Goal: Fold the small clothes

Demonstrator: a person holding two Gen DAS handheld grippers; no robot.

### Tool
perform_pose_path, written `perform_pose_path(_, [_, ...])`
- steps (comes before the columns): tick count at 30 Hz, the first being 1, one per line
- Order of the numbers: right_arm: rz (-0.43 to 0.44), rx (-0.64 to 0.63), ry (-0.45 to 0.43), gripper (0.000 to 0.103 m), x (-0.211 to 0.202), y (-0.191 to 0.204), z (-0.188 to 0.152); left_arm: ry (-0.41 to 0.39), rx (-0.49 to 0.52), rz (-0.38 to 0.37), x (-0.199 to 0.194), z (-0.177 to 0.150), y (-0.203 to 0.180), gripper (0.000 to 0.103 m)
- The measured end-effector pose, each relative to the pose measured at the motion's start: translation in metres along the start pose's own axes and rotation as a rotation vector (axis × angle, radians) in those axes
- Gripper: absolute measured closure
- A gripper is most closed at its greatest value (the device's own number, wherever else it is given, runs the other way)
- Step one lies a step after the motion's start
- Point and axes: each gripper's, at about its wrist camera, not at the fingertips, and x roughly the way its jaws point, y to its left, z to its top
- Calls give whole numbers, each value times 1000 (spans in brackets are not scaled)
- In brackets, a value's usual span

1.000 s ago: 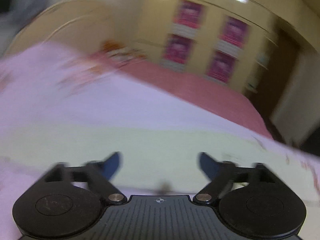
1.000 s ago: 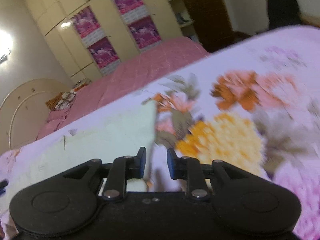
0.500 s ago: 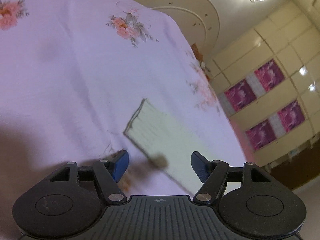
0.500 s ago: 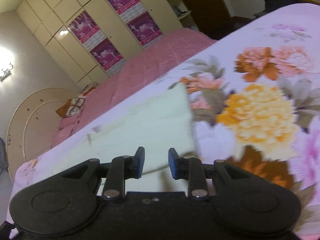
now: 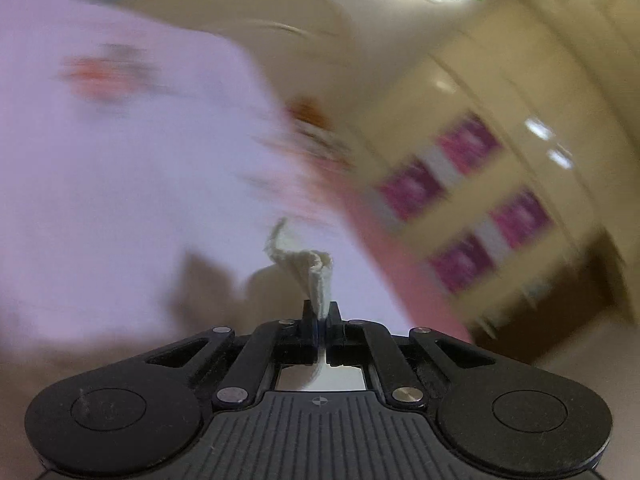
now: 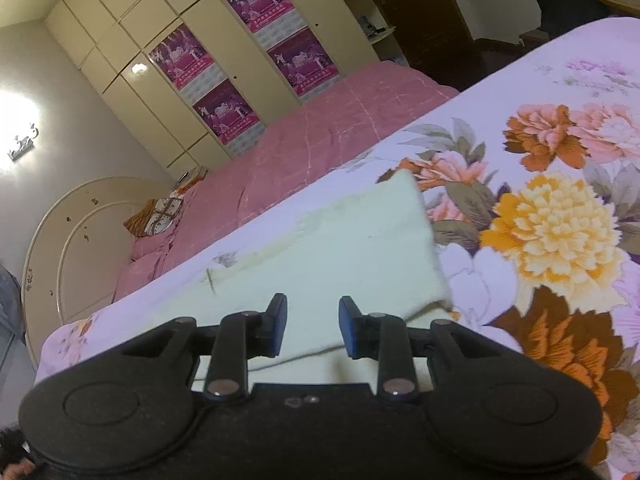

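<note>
A pale green cloth [image 6: 340,248] lies flat on the floral bedsheet [image 6: 560,220] in the right wrist view. My right gripper [image 6: 312,326] is open and empty, its fingers hovering over the cloth's near edge. In the left wrist view my left gripper [image 5: 320,314] is shut on a bunched corner of the pale green cloth [image 5: 316,272], lifted above the lilac sheet [image 5: 100,180]. The left view is motion-blurred.
A second bed with a pink cover [image 6: 320,136] lies beyond. A cream wardrobe with purple posters [image 6: 224,60] lines the far wall. A rounded cream headboard [image 6: 68,240] stands at the left. A dark doorway [image 6: 420,12] is at the right.
My left gripper has closed on the cloth's corner and lifted it, swinging fast. My right gripper has stayed open and shifted slightly over the cloth's near edge.
</note>
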Motion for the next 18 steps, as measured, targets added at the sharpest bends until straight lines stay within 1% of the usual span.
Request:
perform_pose_path(2, [-5,12,3,74,-1,-10,-1,43,78,-72,16,-16,-49,100])
perform_pose_path(4, [-8,29,1,74,-5,-20,-1,106,154,-143,34,-41,-103,100])
perform_pose_path(6, [-11,42,-4,74,-10,-31,1,180,255,-197,51,-77,-158,100])
perform_pose_path(8, [-13,59,-13,74,-15,-43,5,257,367,-238,68,-123,-209,100])
perform_pose_path(11, [-15,90,-28,74,-25,-61,12,370,453,-262,90,-193,-261,100])
perform_pose_path(13, [-15,106,-40,73,-33,-74,17,423,525,-263,102,-237,-289,100])
perform_pose_path(16, [-6,129,-45,73,-39,-91,23,481,662,-230,118,-291,-318,100])
perform_pose_path(18, [2,139,-40,73,-40,-101,23,507,713,-213,125,-312,-330,100])
